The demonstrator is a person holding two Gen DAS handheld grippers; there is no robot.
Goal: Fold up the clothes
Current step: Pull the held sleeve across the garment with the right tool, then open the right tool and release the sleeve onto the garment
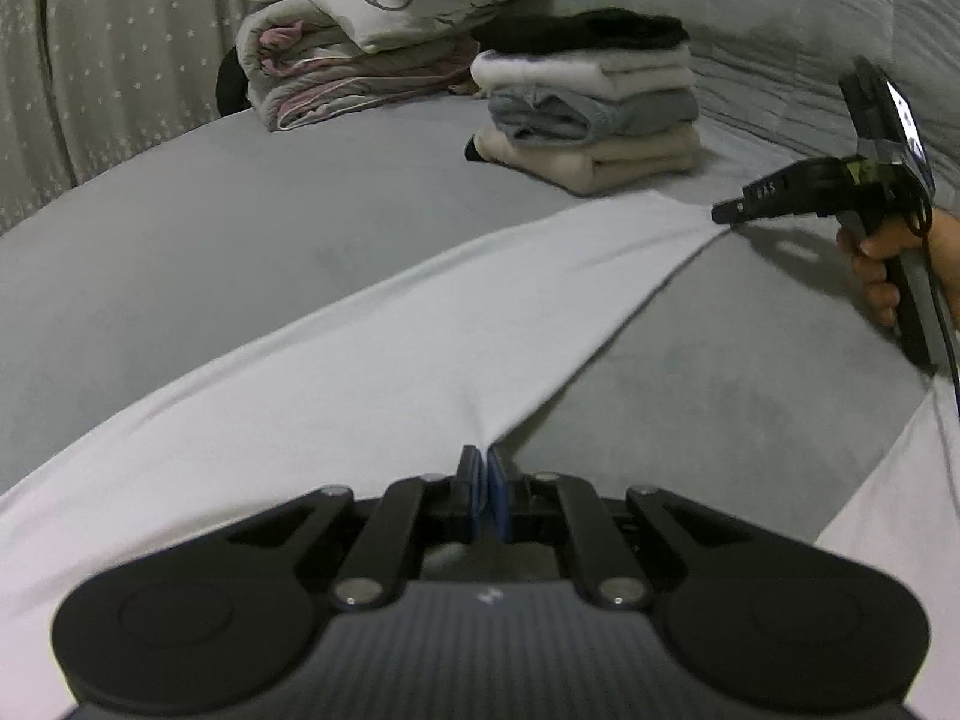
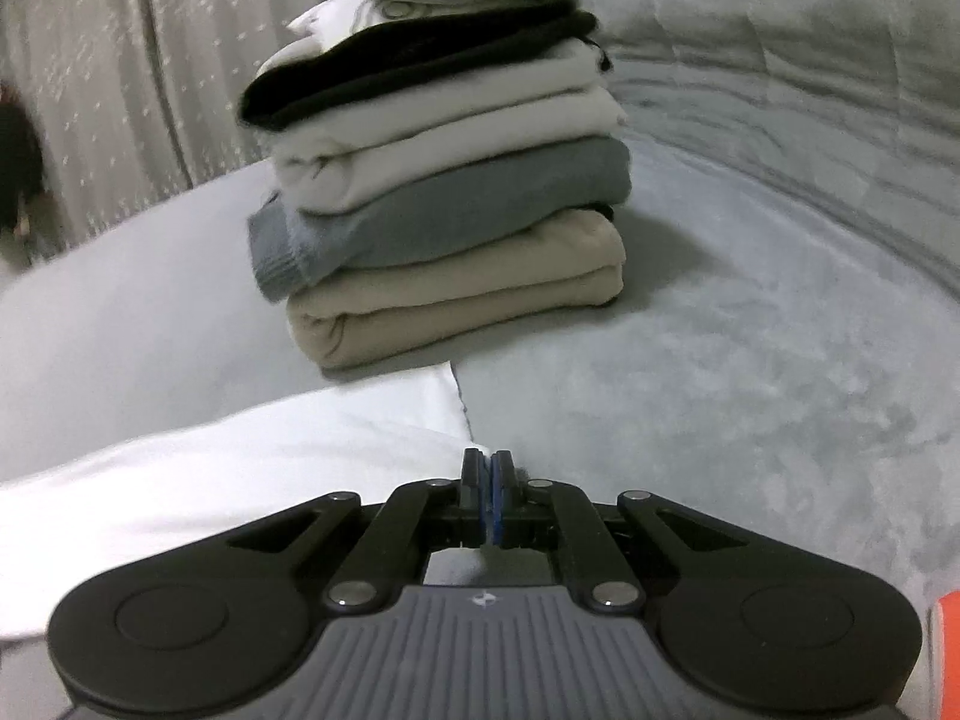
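White garment stretched taut across grey bed cover, smooth and pale, with fine creases fanning out from 2 pinch points. Left gripper clamped on near edge, blue pads pressed together over cloth. Right gripper closed on far corner, just in front of stack of folded clothes: black on top, then white, grey, beige. Rolled bedding behind stack.
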